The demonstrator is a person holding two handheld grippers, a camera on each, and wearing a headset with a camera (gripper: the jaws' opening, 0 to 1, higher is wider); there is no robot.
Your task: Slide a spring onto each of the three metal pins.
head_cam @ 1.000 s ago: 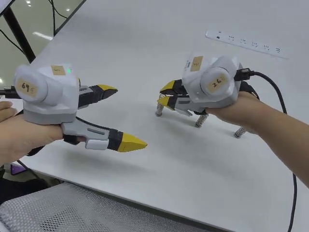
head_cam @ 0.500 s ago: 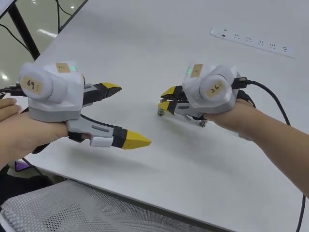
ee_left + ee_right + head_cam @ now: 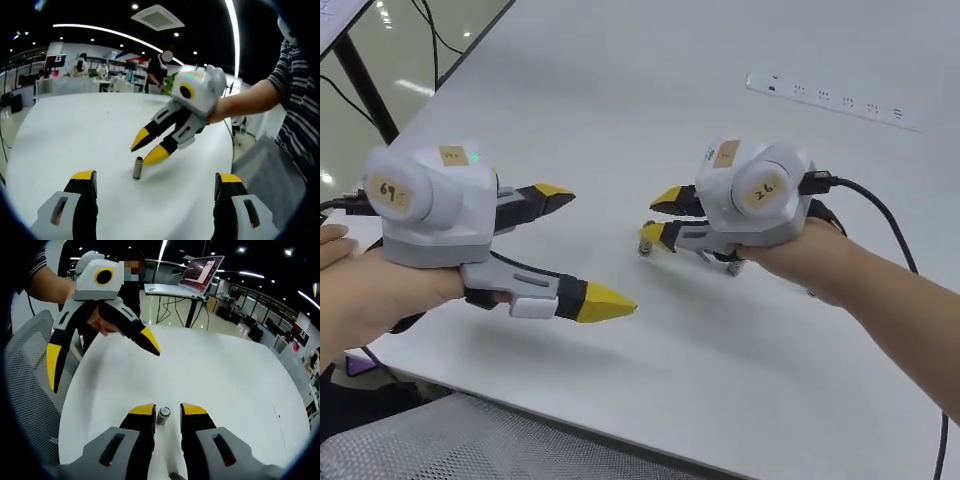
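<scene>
In the head view, we see a white table point(image 3: 620, 90) with a person's two hands each holding a gripper over it. The left gripper point(image 3: 582, 247) is at the left with its yellow-tipped jaws spread wide and nothing between them. The right gripper point(image 3: 660, 218) is at the right with its jaws drawn narrow and pointing left. A small upright metal pin point(image 3: 646, 238) stands on the table at its lower tip. A white power strip point(image 3: 835, 97) lies well apart at the far edge.

In the left gripper view, we look along the left gripper point(image 3: 156, 176), whose jaws are set far apart. The metal pin point(image 3: 137, 167) stands ahead, between them but beyond their tips. The right gripper point(image 3: 148, 149) reaches in just beside the pin.

In the right gripper view, the right gripper point(image 3: 168, 410) has the metal pin point(image 3: 163, 415) standing between its narrowed tips. The pin is nearer the left-hand tip, with a gap on the other side. The left gripper point(image 3: 101, 352) hovers beyond, its jaws wide.
</scene>
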